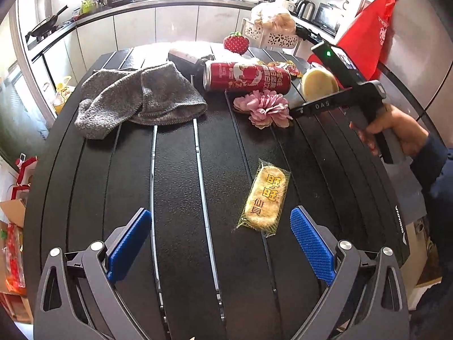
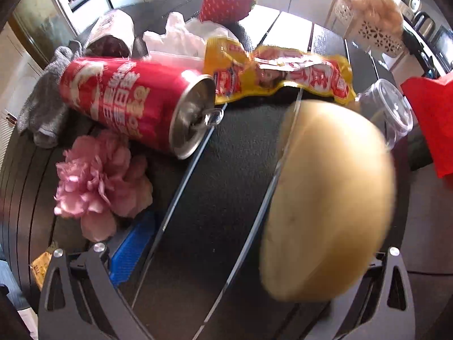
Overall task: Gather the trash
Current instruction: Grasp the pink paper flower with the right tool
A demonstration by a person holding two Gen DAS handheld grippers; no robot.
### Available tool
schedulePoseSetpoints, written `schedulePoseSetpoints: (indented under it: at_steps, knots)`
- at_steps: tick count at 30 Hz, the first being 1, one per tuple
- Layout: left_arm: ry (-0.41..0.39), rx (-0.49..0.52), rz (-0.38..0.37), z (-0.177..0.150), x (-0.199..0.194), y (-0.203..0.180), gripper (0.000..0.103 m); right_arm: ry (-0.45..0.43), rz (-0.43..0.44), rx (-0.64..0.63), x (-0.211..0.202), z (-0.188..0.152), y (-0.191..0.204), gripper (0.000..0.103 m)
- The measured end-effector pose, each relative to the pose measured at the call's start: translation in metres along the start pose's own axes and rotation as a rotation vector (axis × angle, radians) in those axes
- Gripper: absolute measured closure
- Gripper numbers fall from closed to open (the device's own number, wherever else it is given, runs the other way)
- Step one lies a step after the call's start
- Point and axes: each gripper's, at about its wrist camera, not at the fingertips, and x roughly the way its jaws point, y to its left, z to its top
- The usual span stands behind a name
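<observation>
On the black slatted table [image 1: 175,170], a wrapped rice cracker [image 1: 264,198] lies just ahead of my open left gripper [image 1: 220,226], nearer its right pad. A red can [image 1: 246,77] lies on its side at the back, also in the right wrist view [image 2: 133,104]. A torn yellow wrapper [image 2: 277,73] and white crumpled plastic [image 2: 181,39] lie behind it. My right gripper [image 2: 226,243] is open, with a round yellow bun-like object [image 2: 328,201] blurred against its right side, hiding that finger. The left pad [image 2: 133,249] is visible.
A grey cloth [image 1: 141,99] lies back left, a pink flower [image 1: 264,107] beside the can, a strawberry plush [image 1: 236,42] and white basket [image 1: 269,35] at the back. A clear cup [image 2: 388,110] lies far right. A red bag [image 1: 371,28] hangs right.
</observation>
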Motion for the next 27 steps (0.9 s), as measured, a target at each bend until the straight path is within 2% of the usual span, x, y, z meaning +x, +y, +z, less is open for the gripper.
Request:
schedulePoseSetpoints:
  at_steps: [3,4,5,6,7,8,9,11,13,14,18,21,24,25,27]
  knots:
    - [0.009,0.002,-0.002,0.001,0.007,-0.001,0.008,-0.022,0.005,0.015,0.001,0.005,-0.009,0.007]
    - [0.014,0.0,-0.002,0.001,0.009,-0.001,0.008,-0.037,0.006,0.023,0.001,0.007,-0.012,0.017]
    - [0.017,-0.002,-0.003,0.002,0.011,-0.001,0.008,-0.051,0.005,0.025,-0.002,0.009,-0.015,0.034]
    - [0.018,-0.003,-0.004,0.002,0.012,-0.001,0.008,-0.065,0.011,0.038,-0.006,0.011,-0.018,0.045]
    - [0.018,-0.002,-0.005,0.002,0.012,-0.002,0.008,-0.069,0.024,0.062,-0.01,0.014,-0.024,0.064]
    - [0.018,0.0,-0.007,0.002,0.013,-0.003,0.008,-0.068,0.041,0.083,-0.011,0.017,-0.029,0.075]
    - [0.019,0.002,-0.009,0.002,0.013,-0.004,0.008,-0.065,0.047,0.107,-0.011,0.018,-0.036,0.077]
    - [0.019,0.008,-0.01,0.002,0.013,-0.006,0.008,-0.078,0.018,0.114,-0.015,0.019,-0.043,0.071]
    - [0.018,0.013,-0.009,0.002,0.013,-0.007,0.008,-0.096,0.018,0.128,-0.02,0.017,-0.05,0.034]
    - [0.019,0.014,-0.008,0.002,0.013,-0.006,0.008,-0.105,0.015,0.126,-0.023,0.016,-0.052,0.028]
    - [0.017,-0.008,-0.003,0.004,0.014,0.002,0.008,-0.128,0.053,0.088,-0.036,0.007,-0.043,0.028]
    - [0.01,-0.021,-0.004,0.008,0.015,0.006,0.008,-0.156,0.046,0.035,-0.044,0.011,-0.024,0.028]
    - [0.0,-0.019,-0.01,0.008,0.012,0.006,0.008,-0.152,0.115,-0.014,-0.049,0.012,0.01,0.026]
    - [0.0,-0.02,-0.009,0.008,0.012,0.007,0.008,-0.142,0.107,-0.047,-0.048,0.014,0.027,0.022]
    - [0.001,-0.031,-0.009,0.007,0.012,0.011,0.008,-0.135,0.066,-0.086,-0.043,0.016,0.056,0.021]
